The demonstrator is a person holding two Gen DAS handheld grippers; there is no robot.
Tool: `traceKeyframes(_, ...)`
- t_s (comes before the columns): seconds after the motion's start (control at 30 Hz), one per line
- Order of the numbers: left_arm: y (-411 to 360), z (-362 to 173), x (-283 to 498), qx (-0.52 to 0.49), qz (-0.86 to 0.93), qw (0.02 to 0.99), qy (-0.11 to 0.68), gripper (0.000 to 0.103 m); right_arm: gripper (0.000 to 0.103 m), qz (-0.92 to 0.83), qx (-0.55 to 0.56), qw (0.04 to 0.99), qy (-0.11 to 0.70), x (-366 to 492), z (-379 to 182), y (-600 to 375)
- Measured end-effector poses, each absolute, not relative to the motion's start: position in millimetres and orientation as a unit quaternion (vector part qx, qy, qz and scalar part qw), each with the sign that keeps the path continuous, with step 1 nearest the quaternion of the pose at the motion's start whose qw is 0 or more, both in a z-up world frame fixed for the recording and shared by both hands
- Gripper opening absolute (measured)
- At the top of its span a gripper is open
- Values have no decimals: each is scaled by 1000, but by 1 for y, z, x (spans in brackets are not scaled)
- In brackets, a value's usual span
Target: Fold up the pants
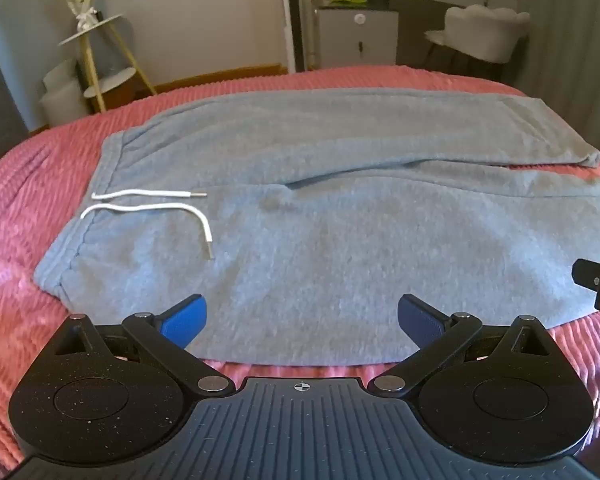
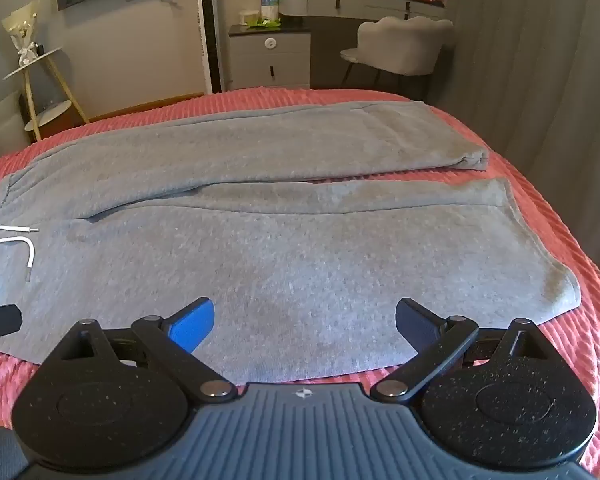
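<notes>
Nearest the cameras, the left gripper (image 1: 302, 316) and the right gripper (image 2: 305, 320) are both hanging with their jaws spread as wide as they go, holding nothing and pointing steeply down over the near edge of the pants (image 1: 320, 248). The one pair of grey pants is lying flat and unfolded across the pink bedspread (image 1: 16, 208), waistband to the left and the two legs running to the right, side by side with a narrow gap between the cuffs. Two white drawstring ends (image 1: 160, 210) are resting loose on the cloth near the waistband. Judging by this, no fold is made yet, so the whole task is still lying ahead. Farther back, one grey chair (image 2: 404, 46) is standing by a dresser.
</notes>
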State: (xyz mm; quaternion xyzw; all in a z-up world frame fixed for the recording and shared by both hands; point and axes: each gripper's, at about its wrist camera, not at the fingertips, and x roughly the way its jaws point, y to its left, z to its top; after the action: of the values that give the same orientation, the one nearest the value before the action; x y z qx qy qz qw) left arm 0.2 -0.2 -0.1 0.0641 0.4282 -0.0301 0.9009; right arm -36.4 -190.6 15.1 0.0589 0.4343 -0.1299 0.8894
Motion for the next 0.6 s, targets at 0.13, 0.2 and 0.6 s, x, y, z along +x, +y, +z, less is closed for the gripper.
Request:
traceKeyframes(0.13,0,-2,0,65,-29,901,429,103,97,-130,60,889,435,-36,15,-192)
traceKeyframes(0.2,2,-3,-1,65,-29,900,430,103,97,-130,60,889,436,-35,15,-193)
traceKeyframes(0.6,2,-4,1,59,-29,898,435,103,97,-136,60,890,431,-33,19,-196)
